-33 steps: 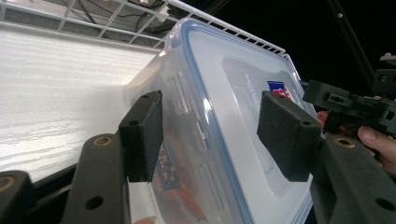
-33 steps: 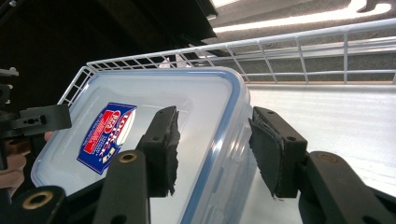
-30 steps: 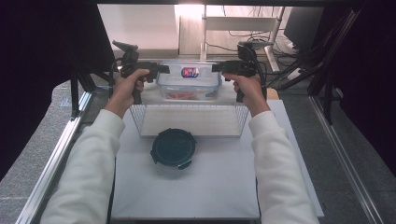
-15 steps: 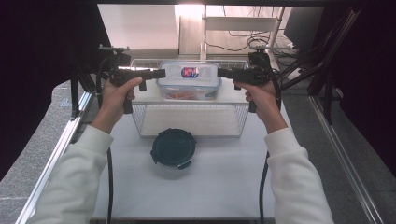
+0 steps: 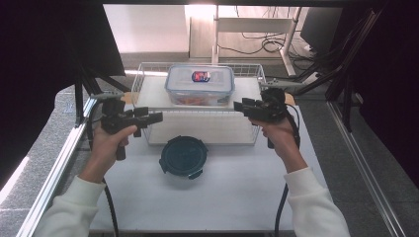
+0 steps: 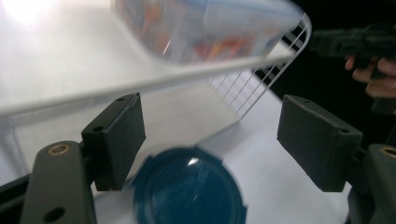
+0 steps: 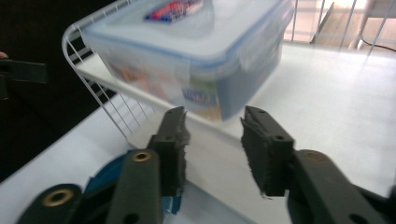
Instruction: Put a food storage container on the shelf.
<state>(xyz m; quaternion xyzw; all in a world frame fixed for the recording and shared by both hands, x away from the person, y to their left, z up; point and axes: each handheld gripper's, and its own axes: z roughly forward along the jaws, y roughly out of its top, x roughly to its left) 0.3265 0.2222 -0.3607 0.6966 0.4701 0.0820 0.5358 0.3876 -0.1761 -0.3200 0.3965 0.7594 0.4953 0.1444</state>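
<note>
We hold the left gripper (image 5: 157, 117) beside the left end of the white wire basket (image 5: 148, 81), its jaws set wide apart and empty. Our right gripper (image 5: 238, 105) hovers at the basket's right end, jaws parted too, gripping nothing. The clear lidded container (image 5: 199, 85) sits inside the basket. The round dark-blue lid (image 5: 183, 156) lies on the white bench (image 5: 237, 192) just in front of it.

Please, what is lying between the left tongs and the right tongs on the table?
In the high view, the near wall of the white wire basket spans the stretch between the left tongs and the right tongs; the round dark lid lies nearer the person.
</note>
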